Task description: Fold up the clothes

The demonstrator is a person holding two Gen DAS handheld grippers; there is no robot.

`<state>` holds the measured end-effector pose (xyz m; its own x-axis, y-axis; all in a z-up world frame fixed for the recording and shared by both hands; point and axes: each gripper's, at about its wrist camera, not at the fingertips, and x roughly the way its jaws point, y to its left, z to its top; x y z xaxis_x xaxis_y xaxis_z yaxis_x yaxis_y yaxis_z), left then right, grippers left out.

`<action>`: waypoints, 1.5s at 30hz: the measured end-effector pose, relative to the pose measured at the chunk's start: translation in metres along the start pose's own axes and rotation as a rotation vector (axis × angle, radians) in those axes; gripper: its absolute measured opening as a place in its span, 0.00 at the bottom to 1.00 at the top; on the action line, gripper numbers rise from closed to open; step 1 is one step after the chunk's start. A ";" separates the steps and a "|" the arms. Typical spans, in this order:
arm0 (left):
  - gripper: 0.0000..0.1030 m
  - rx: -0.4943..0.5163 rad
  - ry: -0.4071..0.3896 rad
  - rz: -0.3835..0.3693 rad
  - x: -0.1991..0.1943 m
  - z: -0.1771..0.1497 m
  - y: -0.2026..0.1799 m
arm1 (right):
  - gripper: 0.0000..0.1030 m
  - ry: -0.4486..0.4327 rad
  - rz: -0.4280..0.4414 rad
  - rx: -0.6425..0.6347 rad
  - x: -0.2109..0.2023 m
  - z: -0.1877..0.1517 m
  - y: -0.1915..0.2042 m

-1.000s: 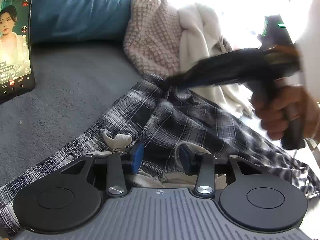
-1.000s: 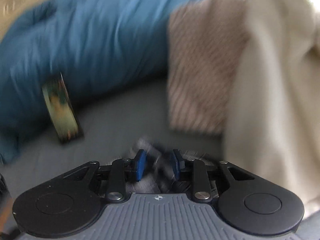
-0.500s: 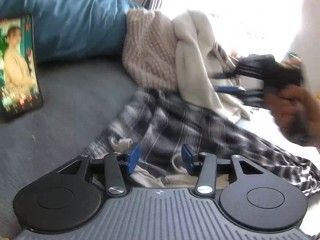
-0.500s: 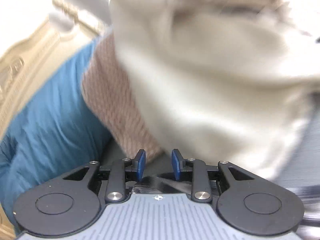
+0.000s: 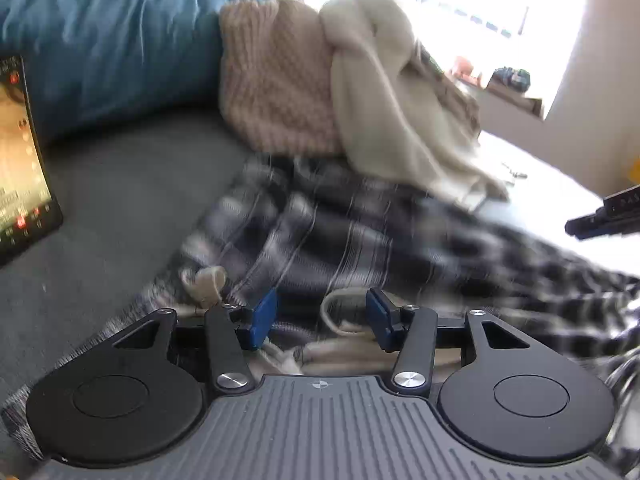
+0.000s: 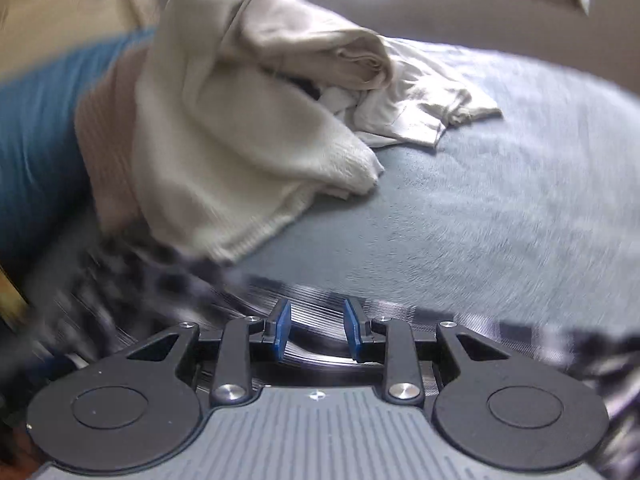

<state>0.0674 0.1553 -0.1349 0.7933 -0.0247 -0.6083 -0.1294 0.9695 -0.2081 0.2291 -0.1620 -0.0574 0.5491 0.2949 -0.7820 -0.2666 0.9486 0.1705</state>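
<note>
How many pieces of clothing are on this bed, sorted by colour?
Plaid black-and-white garment: 1
Pink knit: 1
Cream sweater: 1
White shirt: 1
Total: 4 that I can tell apart; the pile may hide more.

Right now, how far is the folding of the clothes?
Nothing looks folded yet. In hand: the plaid garment lies spread and rumpled, with both the left gripper and right gripper open over its edge. Left: the cream sweater and pink knit remain heaped.
</note>
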 end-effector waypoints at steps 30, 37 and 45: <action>0.53 0.048 -0.030 0.012 0.007 -0.012 -0.003 | 0.28 -0.018 0.020 -0.132 0.085 0.036 0.021; 0.55 0.057 -0.034 0.012 0.009 -0.013 -0.005 | 0.31 0.042 0.176 -0.211 0.075 0.035 0.030; 0.56 0.049 -0.034 0.005 0.008 -0.013 -0.003 | 0.37 0.126 0.207 -0.337 0.095 0.029 0.053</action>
<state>0.0667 0.1494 -0.1494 0.8127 -0.0126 -0.5825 -0.1047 0.9803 -0.1672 0.2897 -0.0799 -0.1056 0.3608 0.4396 -0.8225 -0.6171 0.7738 0.1429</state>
